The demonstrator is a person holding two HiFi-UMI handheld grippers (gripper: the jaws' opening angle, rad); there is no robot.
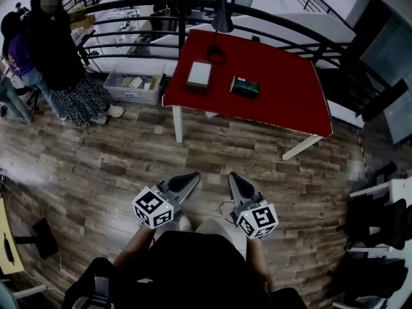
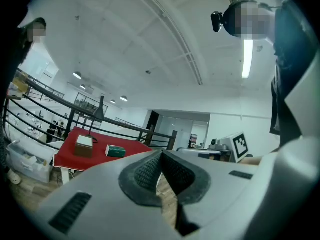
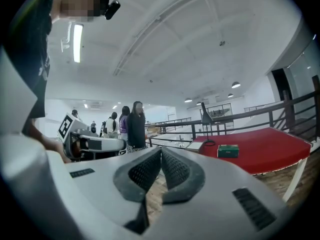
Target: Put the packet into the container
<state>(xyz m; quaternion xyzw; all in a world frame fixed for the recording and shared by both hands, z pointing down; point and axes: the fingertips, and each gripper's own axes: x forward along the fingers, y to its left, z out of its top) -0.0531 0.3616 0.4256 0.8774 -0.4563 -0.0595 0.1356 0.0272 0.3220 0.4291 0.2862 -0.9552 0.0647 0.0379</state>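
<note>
A green packet (image 1: 244,86) lies on a red table (image 1: 283,102) some way ahead of me, with a brown open box (image 1: 199,75) as the container to its left. Both show small in the left gripper view, packet (image 2: 115,151) and box (image 2: 84,145), and the packet (image 3: 227,150) shows in the right gripper view. My left gripper (image 1: 192,179) and right gripper (image 1: 234,177) are held low over the wooden floor, well short of the table. Both are shut with nothing between the pads (image 2: 150,171) (image 3: 146,170).
A black desk lamp (image 1: 221,18) stands at the table's far edge, before a black railing (image 1: 129,24). People (image 1: 55,50) stand at the left near a clear storage bin (image 1: 132,85). White shelving (image 1: 386,205) lies at the right.
</note>
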